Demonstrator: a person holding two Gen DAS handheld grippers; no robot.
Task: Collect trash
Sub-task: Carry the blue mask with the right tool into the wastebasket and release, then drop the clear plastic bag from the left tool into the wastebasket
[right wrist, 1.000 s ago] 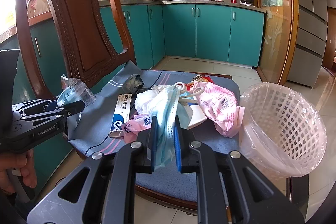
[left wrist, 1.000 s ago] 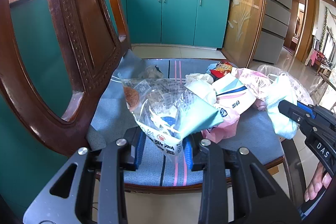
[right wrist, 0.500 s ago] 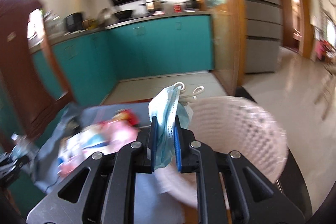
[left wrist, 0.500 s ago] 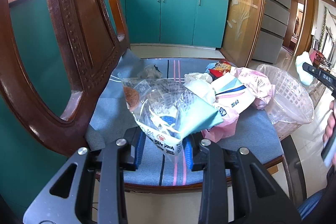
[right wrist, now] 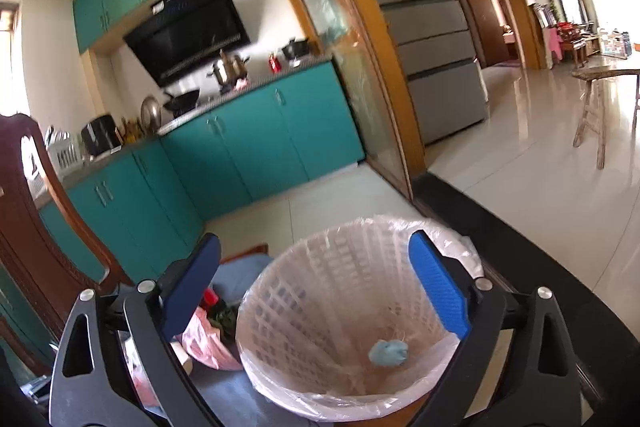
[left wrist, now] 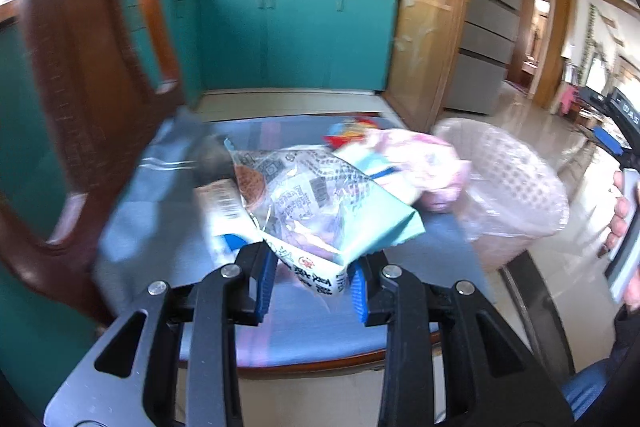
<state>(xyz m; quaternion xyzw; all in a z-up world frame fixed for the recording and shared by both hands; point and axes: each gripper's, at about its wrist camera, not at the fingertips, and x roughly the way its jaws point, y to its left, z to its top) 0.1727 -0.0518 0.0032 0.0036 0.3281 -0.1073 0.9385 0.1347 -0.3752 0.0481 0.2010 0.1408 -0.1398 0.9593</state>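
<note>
One mask (right wrist: 388,352) in one basket (right wrist: 280,291), right claw (right wrist: 316,291) just opened

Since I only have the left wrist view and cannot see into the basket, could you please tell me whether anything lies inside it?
Observer: Yes, one blue face mask lies on the bottom of the basket.
Operator: Thank you. Is the right gripper holding anything?
Observer: No. The right gripper is open above the basket's mouth; its jaws have just been opening and nothing is between them.
Operator: My left gripper holds a snack wrapper. Is there room for it?
Observer: The mask is the only item inside that I can see; the rest of the lined interior is bare.
</note>
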